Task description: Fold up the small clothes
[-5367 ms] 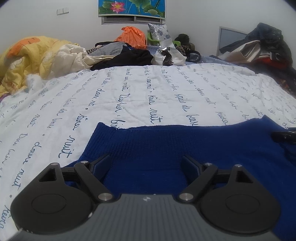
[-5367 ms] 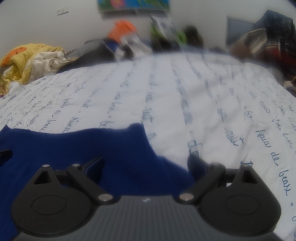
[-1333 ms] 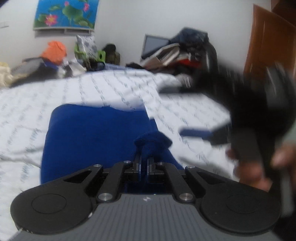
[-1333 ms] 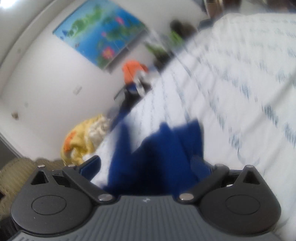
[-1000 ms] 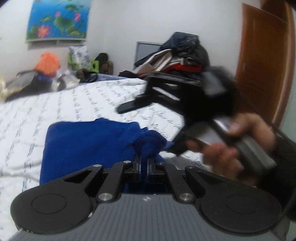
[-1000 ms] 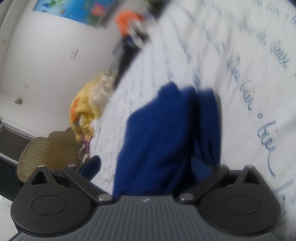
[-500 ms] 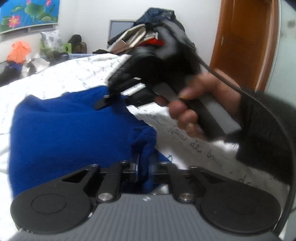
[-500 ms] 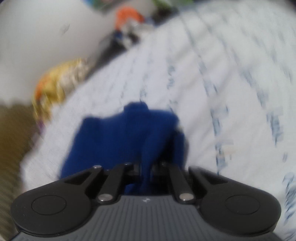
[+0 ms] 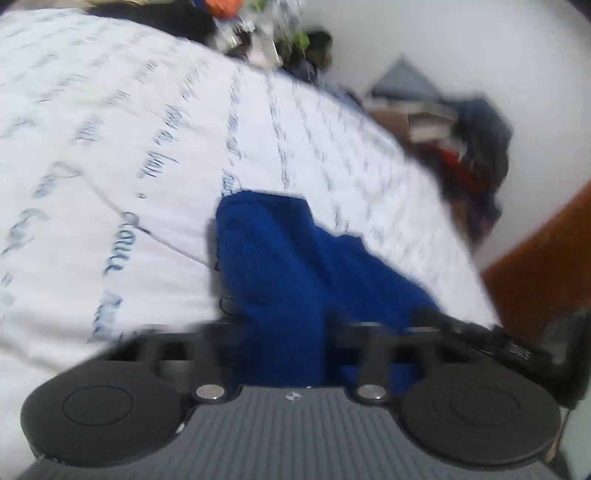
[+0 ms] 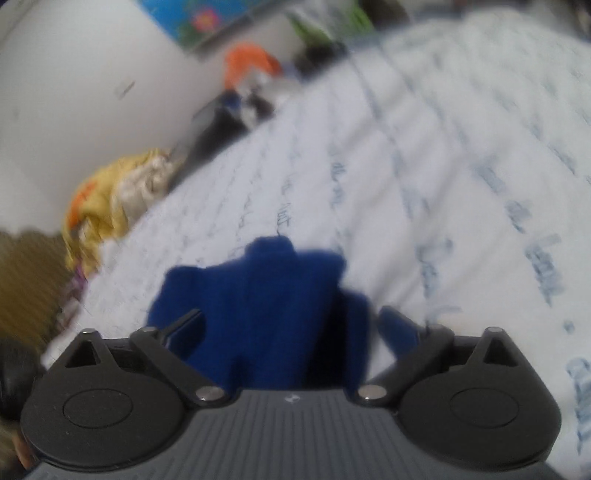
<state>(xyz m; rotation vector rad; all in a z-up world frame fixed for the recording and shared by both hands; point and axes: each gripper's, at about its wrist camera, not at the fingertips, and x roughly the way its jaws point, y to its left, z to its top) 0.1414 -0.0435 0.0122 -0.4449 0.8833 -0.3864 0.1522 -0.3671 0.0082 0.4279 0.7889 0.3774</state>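
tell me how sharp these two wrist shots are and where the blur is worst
Left wrist view: smeared by motion, the bedsheet script streaked, the left claw linkage ghosted, the blue knit garment fairly readable. Right wrist view: soft throughout, the wall poster and yellow bedding blurred; fisheye bends both.

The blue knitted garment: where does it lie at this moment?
In both wrist views the blue knitted garment lies low and central on the white script-printed bedsheet, directly ahead.

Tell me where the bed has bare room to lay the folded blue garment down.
The white script-printed bedspread lies bare left of and beyond the blue knit garment, and to its right in the right wrist view. The far edge is crowded: yellow quilt, orange bag, heaped clothes.
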